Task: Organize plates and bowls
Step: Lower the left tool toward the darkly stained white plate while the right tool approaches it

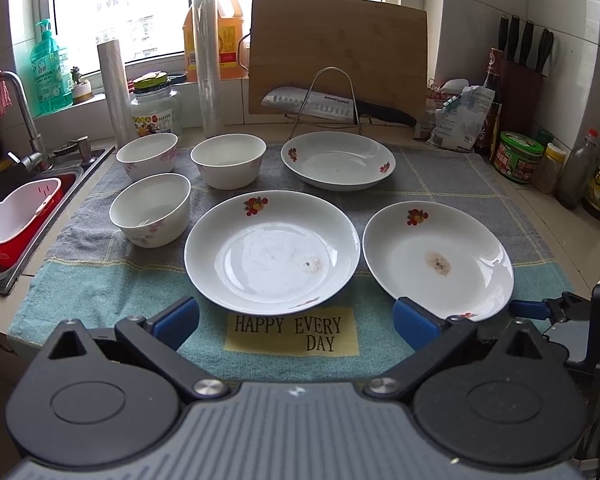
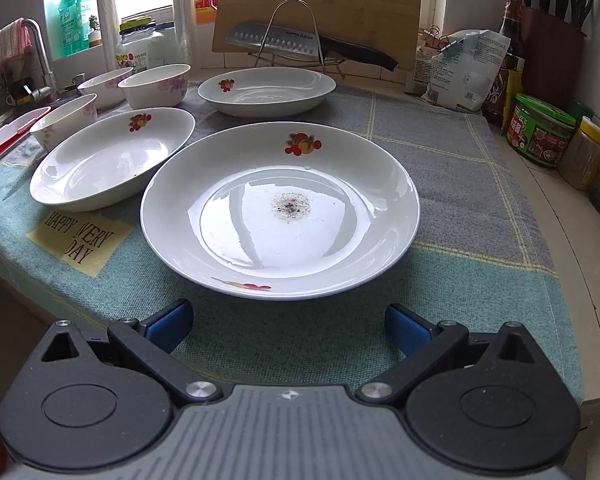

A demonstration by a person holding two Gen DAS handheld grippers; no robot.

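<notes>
Nothing was stacked yet; three plates and three bowls lay singly on the towel (image 1: pixel 100 280) spread over the counter, apart or barely meeting at the rims, presumably laid out so each rim could be reached. The left gripper (image 1: pixel 296 322) hovered at the towel's front edge with its jaws spread wide and empty, facing the middle plate (image 1: pixel 272 252); the right gripper (image 2: pixel 288 326) hung likewise splayed and holding nothing, squared up to the stained plate (image 2: pixel 280 210) near the front right corner, whose near rim lay just ahead of its fingers; that looked like the approach for a rim pinch. The far plate (image 1: pixel 338 160) sat toward the back edge, before the knife rack (image 1: pixel 328 96); the bowls clustered at the left edge by the sink (image 1: pixel 4 216): the near bowl (image 1: pixel 150 210), the back-left bowl (image 1: pixel 147 156) and the back-middle bowl (image 1: pixel 228 166). The plates were shallow and glossy, so I judged a grip on the rim could slip; stacking plates on one spot and nesting bowls seemed the likely plan.
</notes>
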